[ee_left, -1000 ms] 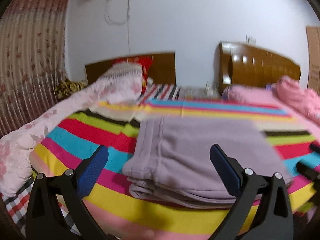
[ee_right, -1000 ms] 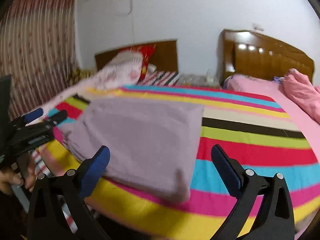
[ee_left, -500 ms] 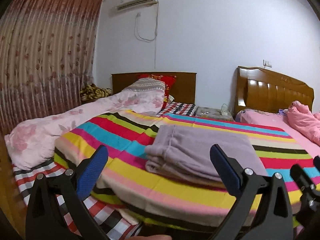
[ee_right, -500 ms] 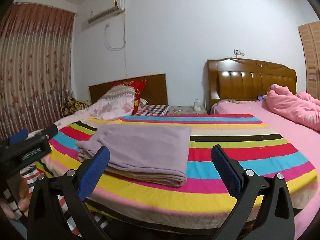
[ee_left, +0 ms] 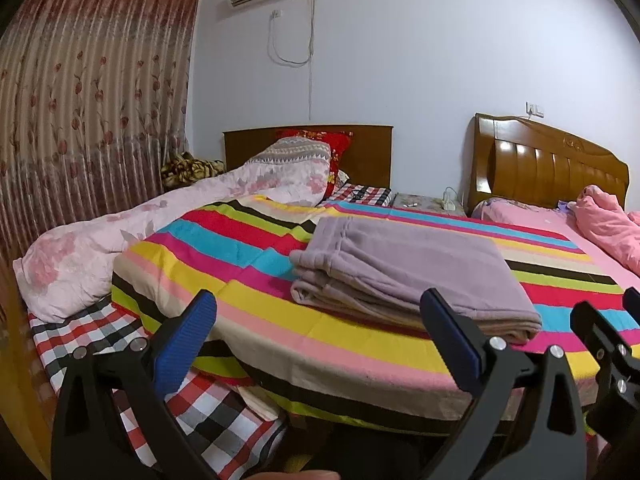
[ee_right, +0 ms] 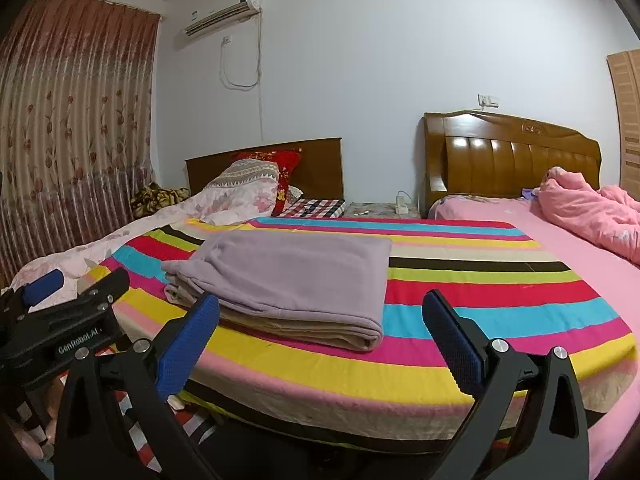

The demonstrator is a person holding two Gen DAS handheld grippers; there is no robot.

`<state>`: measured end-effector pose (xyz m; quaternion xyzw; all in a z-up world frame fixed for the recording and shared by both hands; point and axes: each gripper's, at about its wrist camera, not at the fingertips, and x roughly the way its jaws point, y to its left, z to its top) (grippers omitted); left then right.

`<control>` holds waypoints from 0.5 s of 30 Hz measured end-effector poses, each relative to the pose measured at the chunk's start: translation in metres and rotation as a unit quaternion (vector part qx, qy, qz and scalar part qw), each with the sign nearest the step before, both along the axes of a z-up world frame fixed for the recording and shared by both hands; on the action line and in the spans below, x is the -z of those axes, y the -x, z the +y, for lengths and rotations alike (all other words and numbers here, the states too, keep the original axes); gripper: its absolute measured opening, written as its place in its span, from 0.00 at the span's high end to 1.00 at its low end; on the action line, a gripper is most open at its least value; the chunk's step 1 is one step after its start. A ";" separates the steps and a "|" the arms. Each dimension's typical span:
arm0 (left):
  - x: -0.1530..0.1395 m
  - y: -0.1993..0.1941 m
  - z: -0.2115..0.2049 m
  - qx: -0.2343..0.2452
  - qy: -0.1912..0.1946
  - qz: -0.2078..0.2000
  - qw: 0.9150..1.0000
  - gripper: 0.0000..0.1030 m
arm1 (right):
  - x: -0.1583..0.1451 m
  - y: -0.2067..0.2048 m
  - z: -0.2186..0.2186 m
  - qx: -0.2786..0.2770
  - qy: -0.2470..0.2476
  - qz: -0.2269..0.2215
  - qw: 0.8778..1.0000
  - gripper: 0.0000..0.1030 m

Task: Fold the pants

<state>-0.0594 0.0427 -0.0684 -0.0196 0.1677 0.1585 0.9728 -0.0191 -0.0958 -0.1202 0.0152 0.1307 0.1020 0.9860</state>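
1. Lilac fleece pants [ee_left: 404, 276], folded into a flat stack of several layers, lying on the striped blanket [ee_left: 256, 300] near the front edge of the bed; same stack in the right view [ee_right: 288, 280]
2. Striped blanket: bands of red, blue, yellow, pink, green, black and beige, spread over the bed and hanging over its front edge
3. Left tool [ee_left: 316, 332]: blue-padded fingers spread wide, nothing between them, held off the bed and short of the pants; also seen at the left edge of the right view [ee_right: 64, 320]
4. Right tool [ee_right: 320, 332]: fingers spread wide, empty, clear of the pants and the bed
5. Pink flowered quilt [ee_left: 132, 236], bunched along the left side of the bed
6. Checked sheet [ee_left: 200, 412], red, black and white, showing below the blanket
7. Second bed with pink sheet [ee_right: 560, 240] and wooden headboard [ee_right: 512, 160], to the right
8. Air conditioner [ee_right: 224, 12], high on the white wall
9. Flowered curtain [ee_left: 88, 100], at left
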 end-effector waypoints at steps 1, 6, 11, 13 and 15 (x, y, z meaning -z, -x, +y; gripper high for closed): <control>0.001 0.002 0.001 0.000 0.001 0.001 1.000 0.01 | 0.000 0.000 0.001 -0.001 0.003 -0.001 1.000 0.05; 0.004 0.000 0.005 -0.003 0.006 0.008 1.000 0.01 | 0.001 0.001 0.007 -0.006 0.011 -0.002 1.000 0.05; 0.004 -0.001 0.004 -0.003 0.007 0.012 1.000 0.01 | 0.003 -0.001 0.005 -0.005 0.007 0.004 1.000 0.05; 0.005 -0.002 0.003 -0.001 0.005 0.014 1.000 0.01 | 0.003 -0.002 0.004 -0.005 0.006 0.008 1.000 0.05; 0.005 -0.001 0.002 0.000 0.000 0.015 1.000 0.01 | 0.004 -0.004 0.004 -0.006 0.004 0.012 1.000 0.05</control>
